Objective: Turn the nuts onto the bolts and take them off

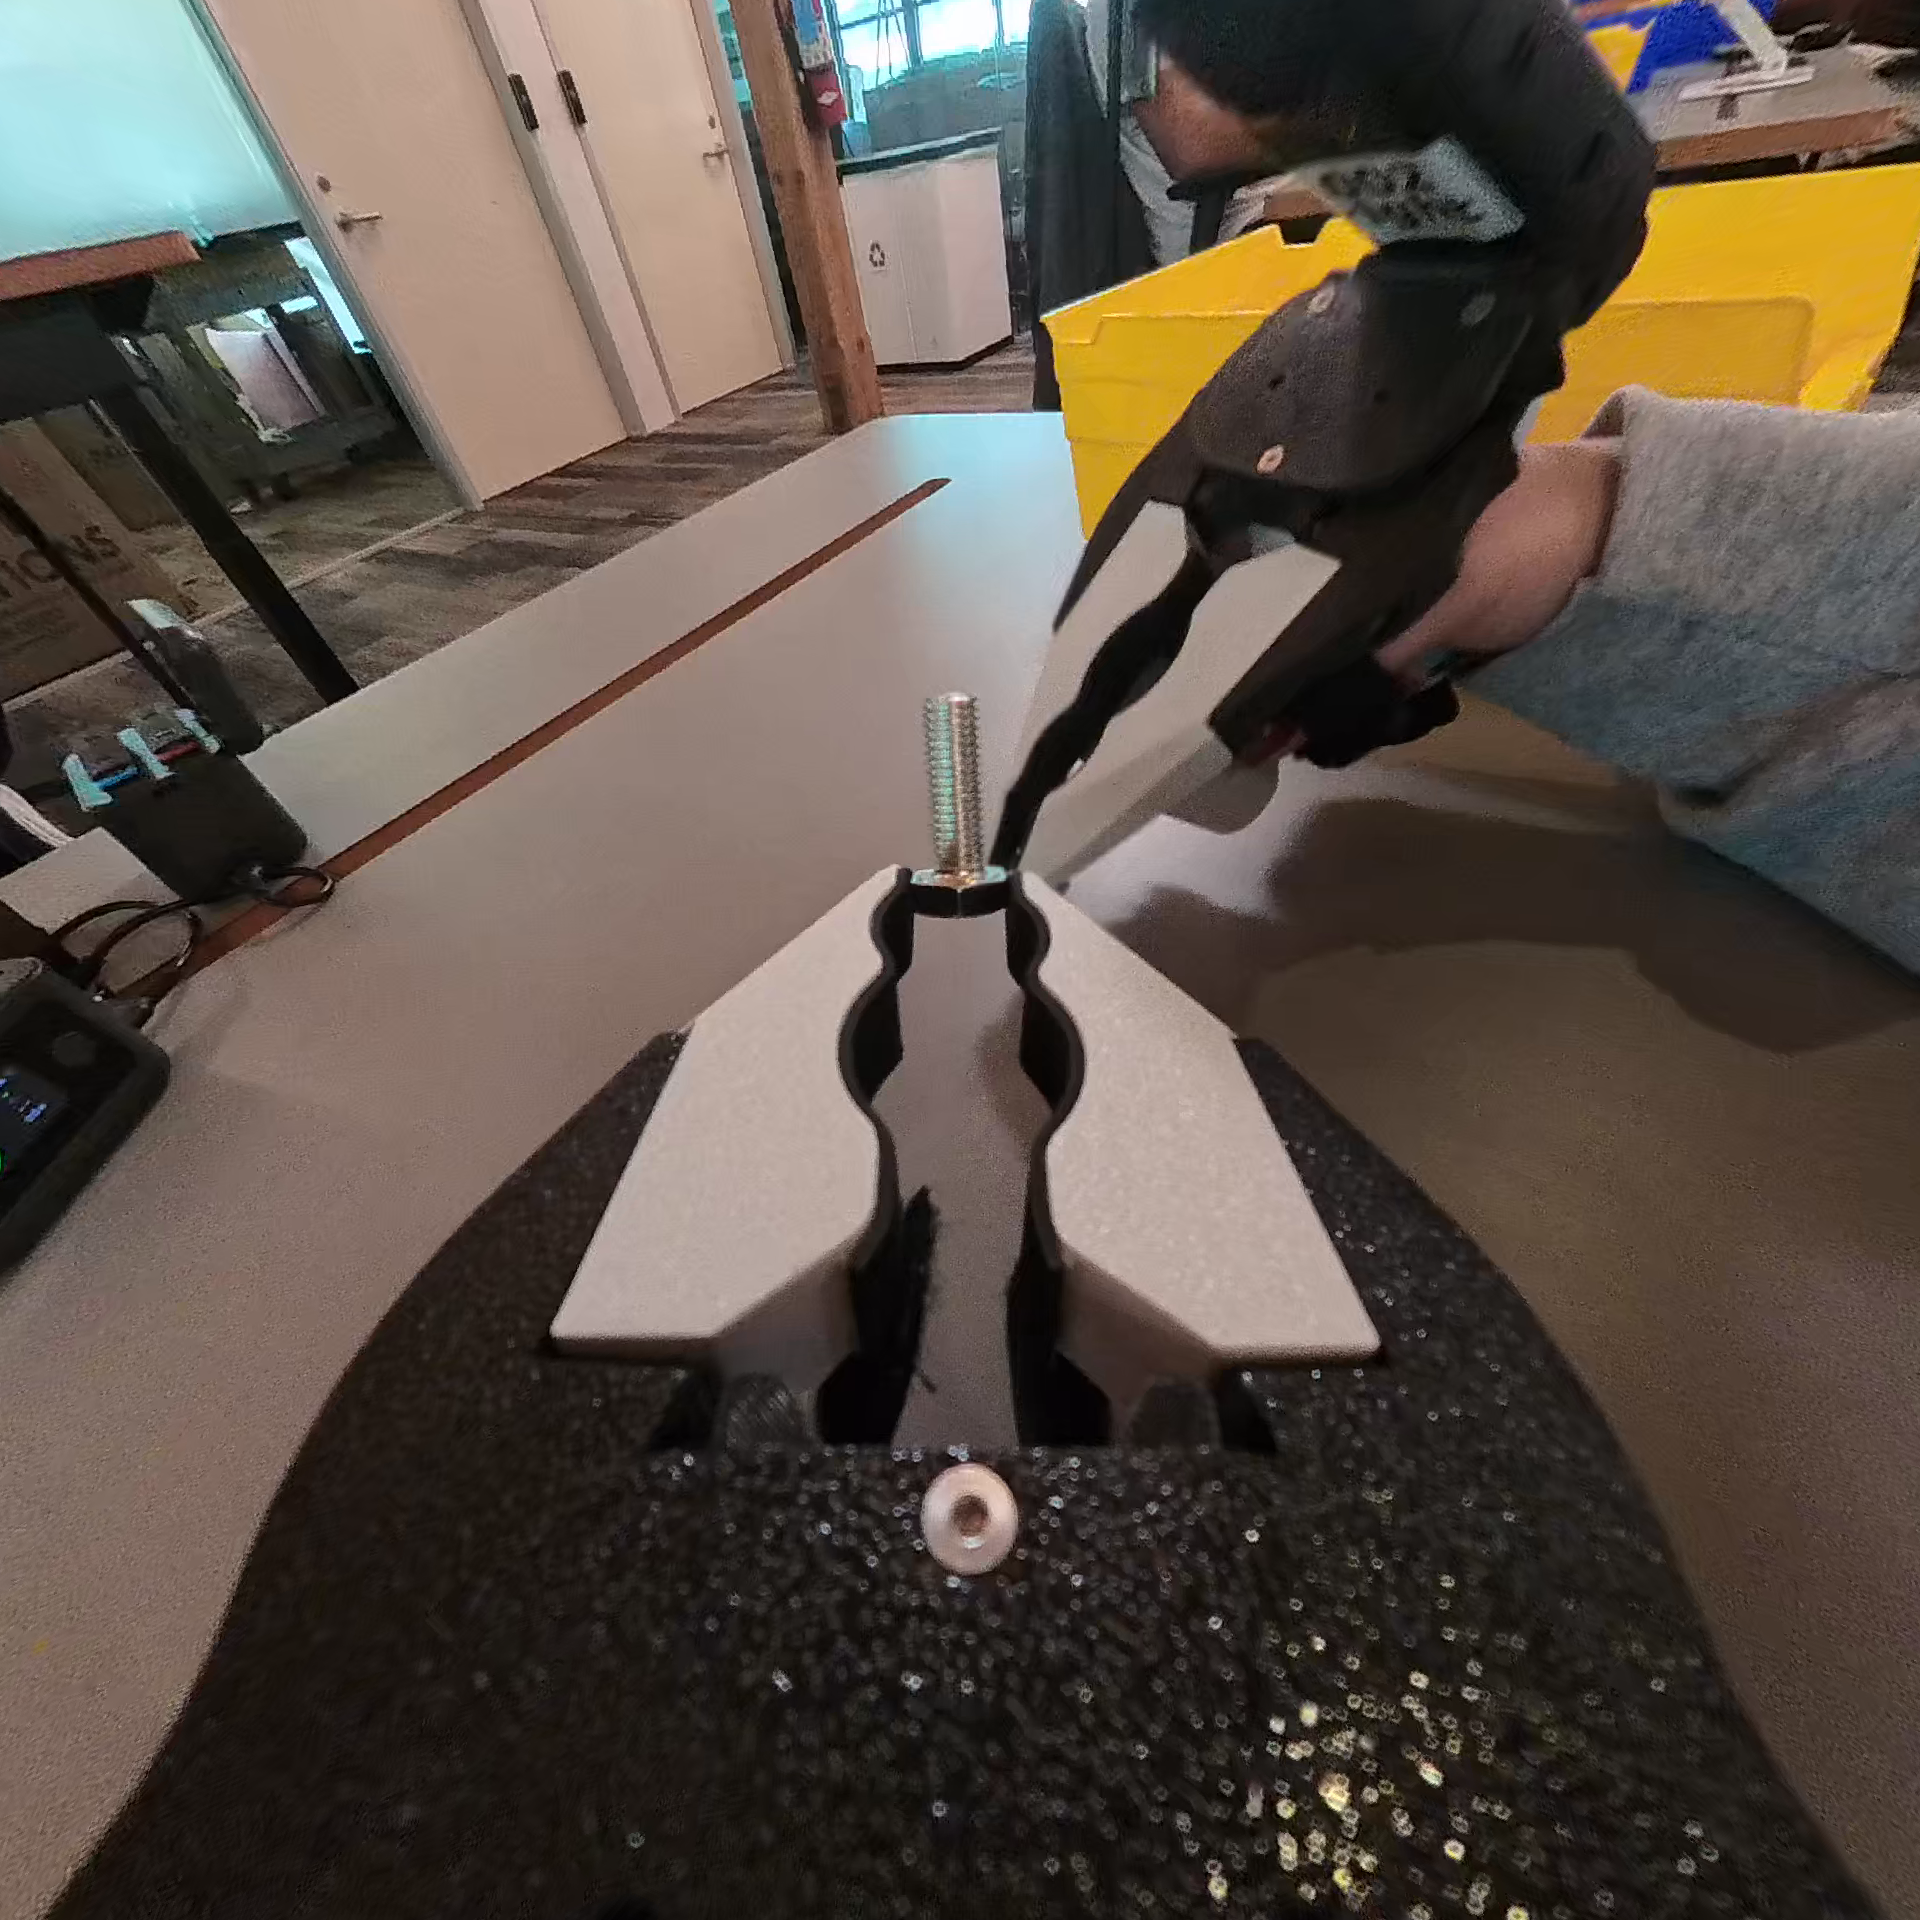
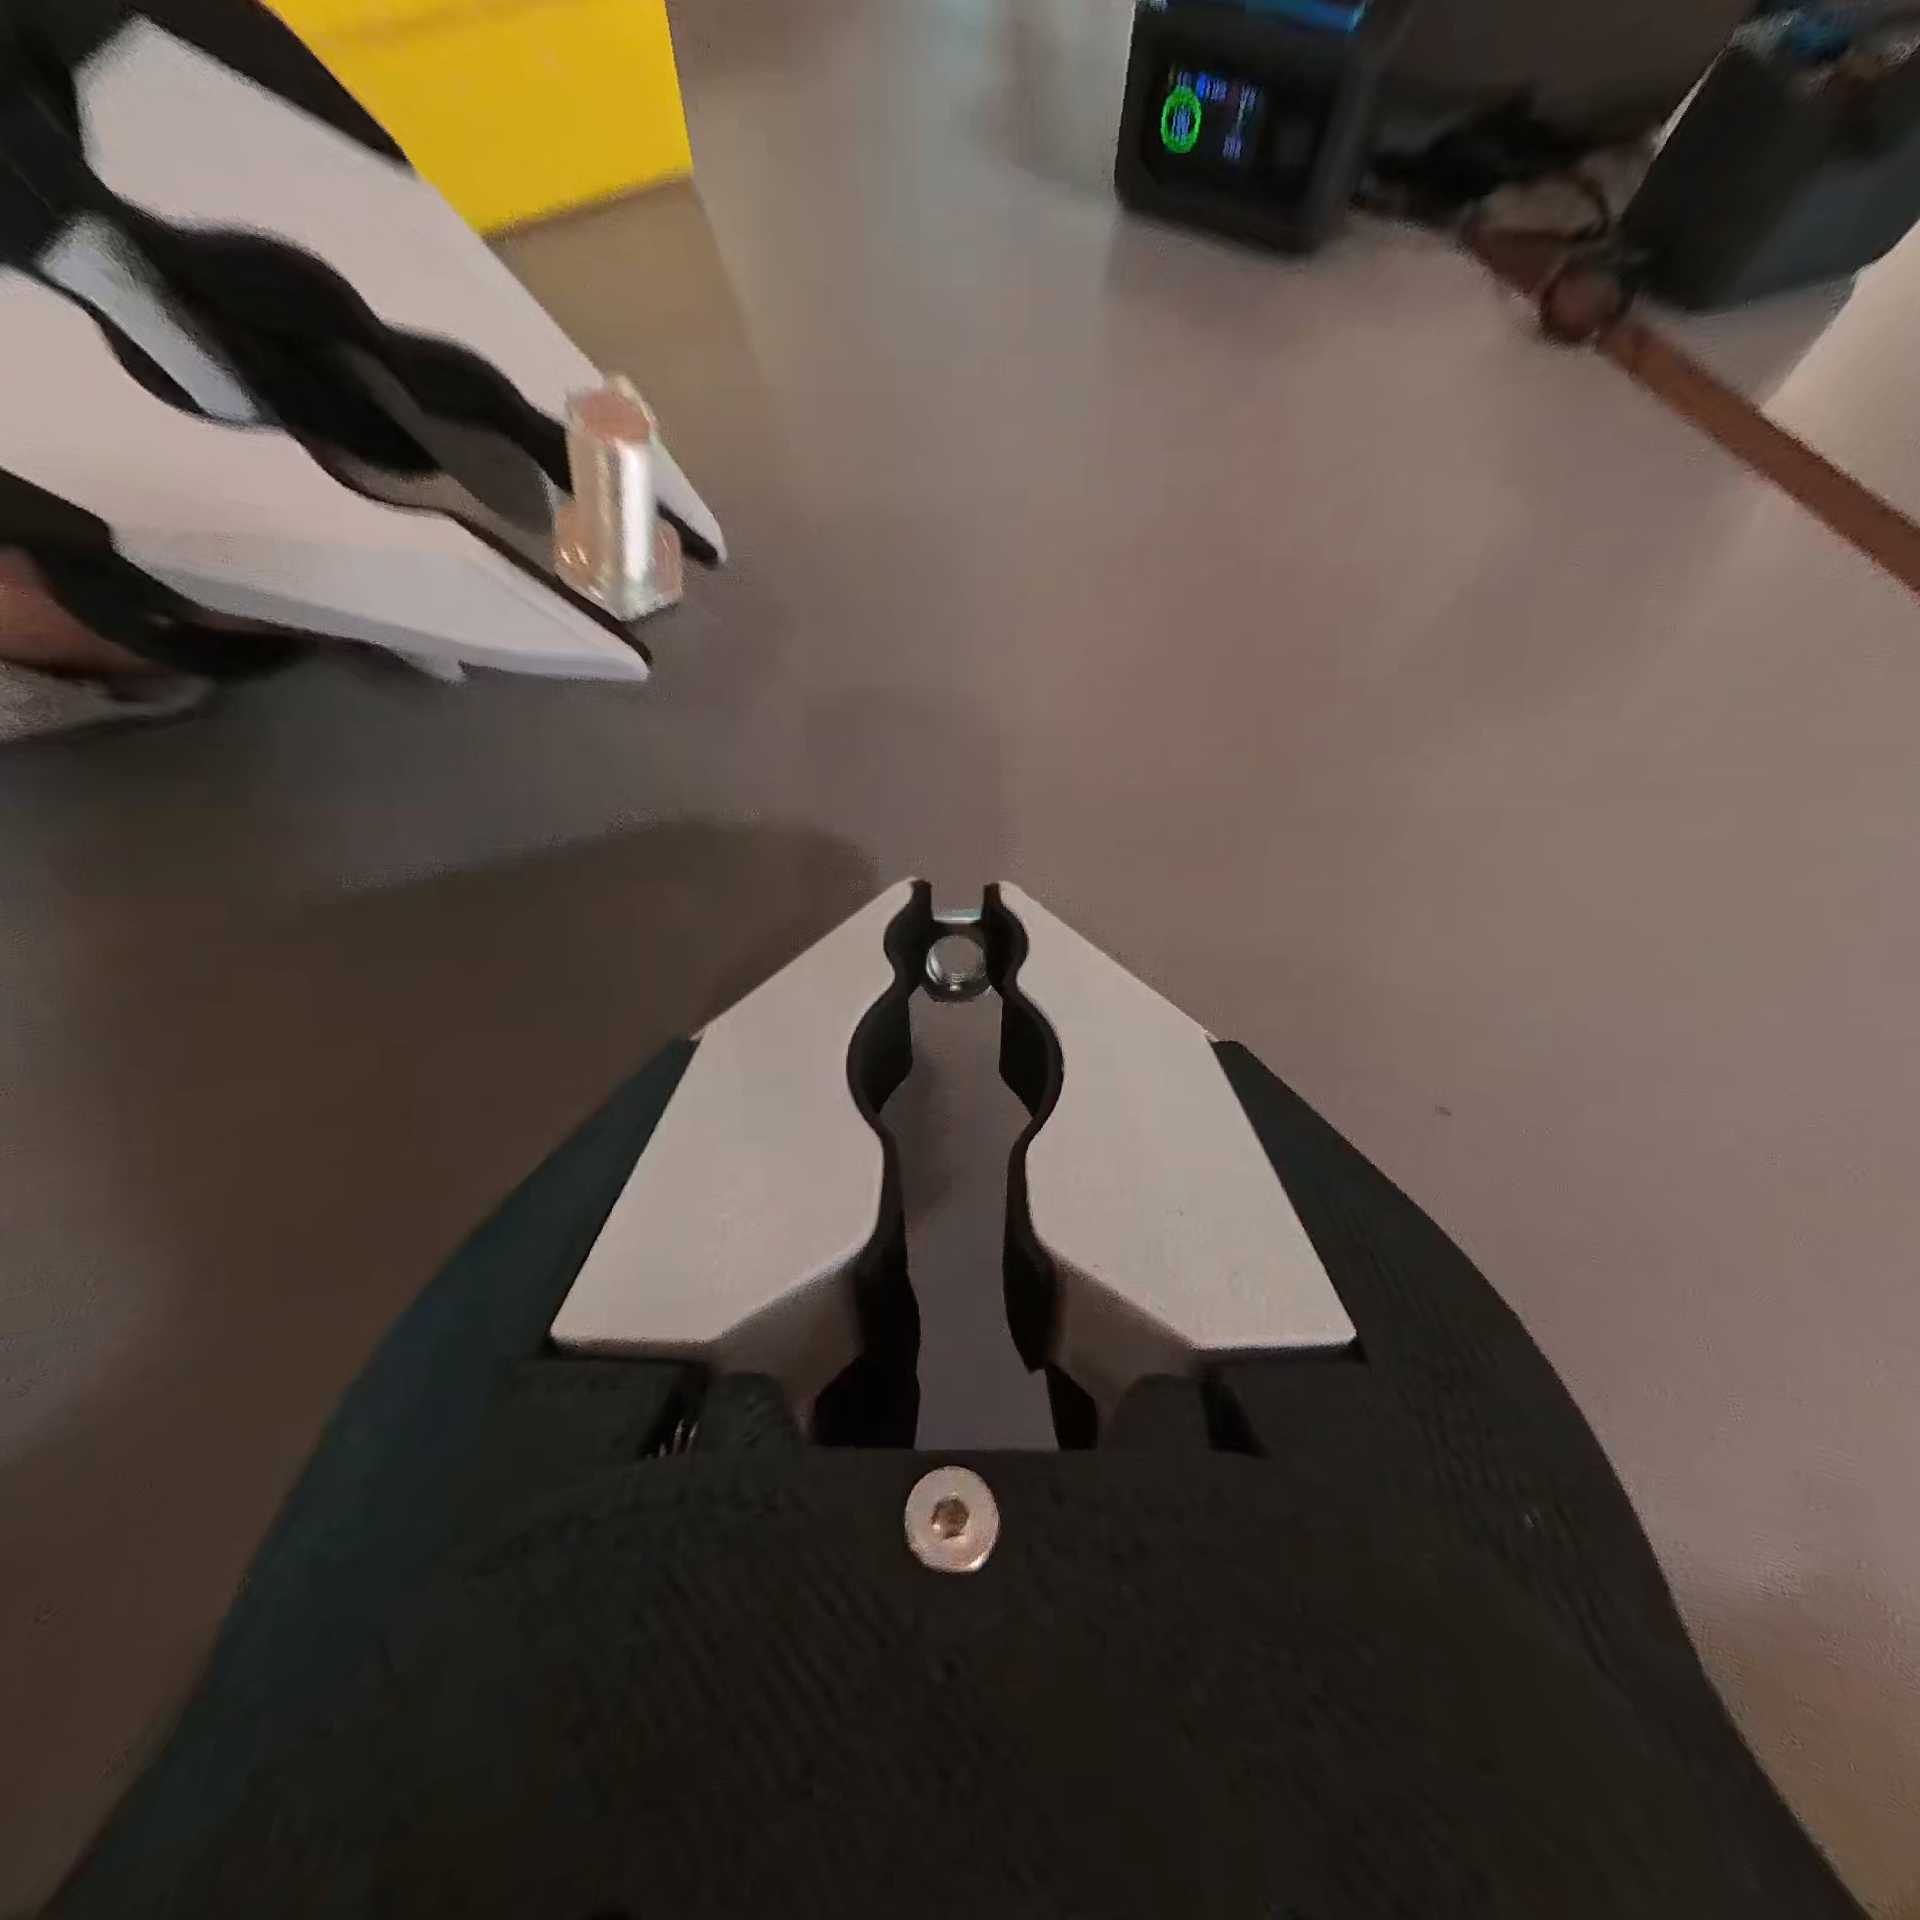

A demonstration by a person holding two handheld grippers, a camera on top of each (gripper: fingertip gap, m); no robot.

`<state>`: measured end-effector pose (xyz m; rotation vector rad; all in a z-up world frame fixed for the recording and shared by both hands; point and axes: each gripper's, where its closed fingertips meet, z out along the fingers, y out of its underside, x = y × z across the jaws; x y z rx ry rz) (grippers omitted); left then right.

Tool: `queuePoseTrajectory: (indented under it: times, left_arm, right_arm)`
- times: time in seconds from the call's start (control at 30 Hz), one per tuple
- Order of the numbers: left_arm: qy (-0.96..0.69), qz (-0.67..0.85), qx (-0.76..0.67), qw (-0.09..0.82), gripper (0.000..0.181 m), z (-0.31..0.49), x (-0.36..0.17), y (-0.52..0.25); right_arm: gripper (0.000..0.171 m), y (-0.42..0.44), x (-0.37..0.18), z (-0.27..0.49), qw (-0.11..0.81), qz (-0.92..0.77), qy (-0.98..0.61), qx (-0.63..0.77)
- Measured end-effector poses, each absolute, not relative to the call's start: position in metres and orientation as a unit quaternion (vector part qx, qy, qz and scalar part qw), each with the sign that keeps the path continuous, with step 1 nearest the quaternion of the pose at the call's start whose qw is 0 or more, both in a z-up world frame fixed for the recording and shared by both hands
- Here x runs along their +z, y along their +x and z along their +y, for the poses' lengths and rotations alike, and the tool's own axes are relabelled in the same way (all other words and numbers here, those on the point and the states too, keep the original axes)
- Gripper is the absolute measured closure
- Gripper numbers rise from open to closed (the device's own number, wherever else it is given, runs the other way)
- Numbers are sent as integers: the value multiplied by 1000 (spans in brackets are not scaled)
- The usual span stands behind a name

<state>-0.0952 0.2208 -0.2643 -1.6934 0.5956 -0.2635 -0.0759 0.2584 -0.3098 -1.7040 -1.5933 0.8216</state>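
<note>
So the left tongs (image 1: 958, 891) are pinching the bolt (image 1: 951, 781) by its hex head, threads sticking straight up above the counter (image 1: 520, 935). Right tongs (image 2: 958, 914) are gripping a small nut (image 2: 956, 964) just beside it.

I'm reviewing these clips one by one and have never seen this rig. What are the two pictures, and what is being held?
Each picture comes from a camera on a hand-held two-finger gripper, looking along its fingers. The left gripper pinches the hex head of a bolt, its thread pointing up. The right gripper pinches a small nut; a person's hand carries it. Below is a grey table with a yellow bin and a black device with a lit screen.
</note>
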Motion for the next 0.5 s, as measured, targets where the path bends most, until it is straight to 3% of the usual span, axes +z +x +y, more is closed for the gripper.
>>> queuePoseTrajectory:
  times: [0.17, 0.3, 0.5]
  left_arm:
    - [-731, 250, -119, 624, 166, 221, -261, -98]
    - [-723, 237, -132, 636, 166, 220, -255, -101]
    - [-719, 230, -141, 641, 166, 219, -252, -103]
  right_arm:
    - [161, -78, -322, 259, 329, -623, -647, 293]
    - [140, -68, -314, 263, 340, -609, -640, 323]
    - [138, -65, -320, 259, 312, -608, -647, 337]
